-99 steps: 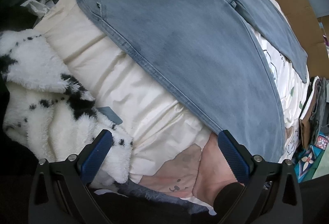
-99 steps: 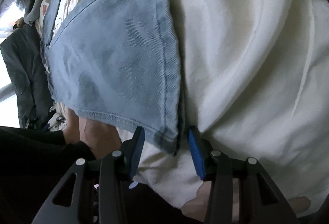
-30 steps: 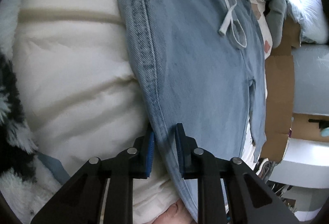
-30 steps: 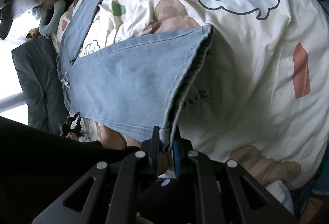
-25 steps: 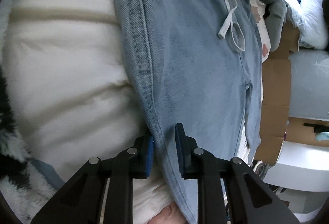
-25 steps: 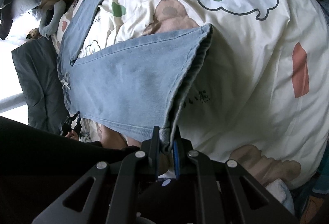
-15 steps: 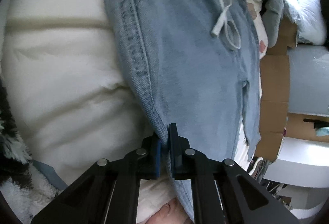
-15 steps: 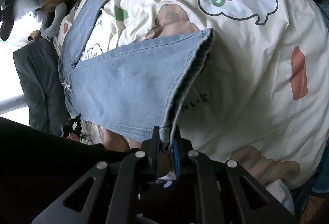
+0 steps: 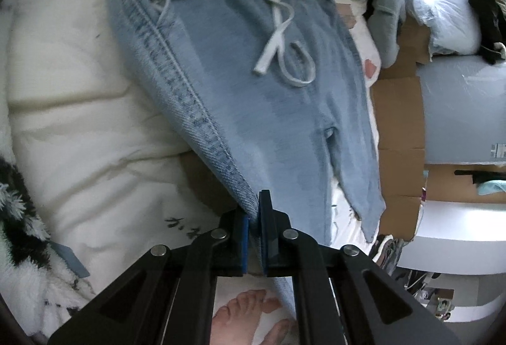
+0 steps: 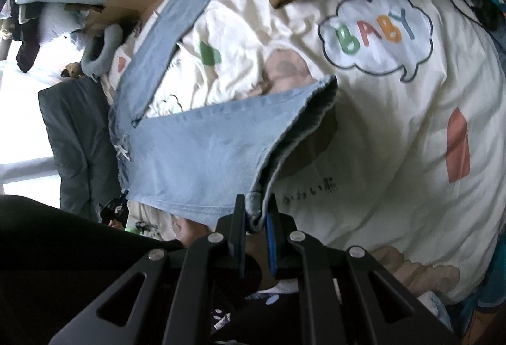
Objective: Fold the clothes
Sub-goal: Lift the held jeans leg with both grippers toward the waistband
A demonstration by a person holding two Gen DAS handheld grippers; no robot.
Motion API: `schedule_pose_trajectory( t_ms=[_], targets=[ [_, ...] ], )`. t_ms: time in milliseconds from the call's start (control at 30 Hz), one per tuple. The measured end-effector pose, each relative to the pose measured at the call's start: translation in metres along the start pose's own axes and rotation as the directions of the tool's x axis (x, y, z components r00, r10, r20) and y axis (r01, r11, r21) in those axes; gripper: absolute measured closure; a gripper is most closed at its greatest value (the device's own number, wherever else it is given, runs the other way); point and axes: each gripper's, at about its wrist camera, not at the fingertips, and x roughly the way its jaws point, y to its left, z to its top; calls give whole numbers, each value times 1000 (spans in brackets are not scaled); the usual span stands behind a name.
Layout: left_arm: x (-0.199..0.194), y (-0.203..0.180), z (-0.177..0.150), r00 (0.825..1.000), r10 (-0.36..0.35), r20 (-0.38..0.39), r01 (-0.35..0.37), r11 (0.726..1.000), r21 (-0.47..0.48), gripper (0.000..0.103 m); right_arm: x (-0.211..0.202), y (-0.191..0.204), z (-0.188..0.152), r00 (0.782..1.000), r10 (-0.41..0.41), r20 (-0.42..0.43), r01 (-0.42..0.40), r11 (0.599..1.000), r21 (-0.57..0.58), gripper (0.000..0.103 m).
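both tongs point(image 9: 254, 217) point(image 10: 255, 215) tight on jeans point(image 9: 240, 85)

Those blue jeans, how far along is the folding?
Early. Done: both grippers have a grip, the left gripper shut on the jeans' side seam, the right gripper on a leg hem. In hand: that side is lifted off the quilt. Left: every fold; the jeans still lie spread open.

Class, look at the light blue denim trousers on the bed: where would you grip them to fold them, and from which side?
Grip the denim trousers at the thick outer side seam and leg hem corner, from the bed's near edge: both stiff edges lie nearest and exposed.
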Motion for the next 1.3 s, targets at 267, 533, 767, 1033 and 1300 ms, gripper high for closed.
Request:
schedule_pose_trajectory(
  t_ms=[267,533,767,1033,1300],
  targets=[
    [-6,-30,9,999,-46,12,46,999,15,98,-22,19,19,999,13,44,-12,1000,-29,94],
    [-13,-51,18,998,-64,17,64,998,29,98,-37,51,47,996,17,85,-9,996,-90,94],
    [-9,-71,26,1000,-7,14,6,1000,25,98,-41,56,77,991,78,108,-67,992,-107,94],
    [-5,-107,40,999,26,18,-27,998,54,98,-43,59,111,980,148,130,-134,984,-116,94],
    [9,-148,58,1000,1,-11,0,995,104,98,-38,56,142,982,126,141,-113,989,-96,94]
  ],
)
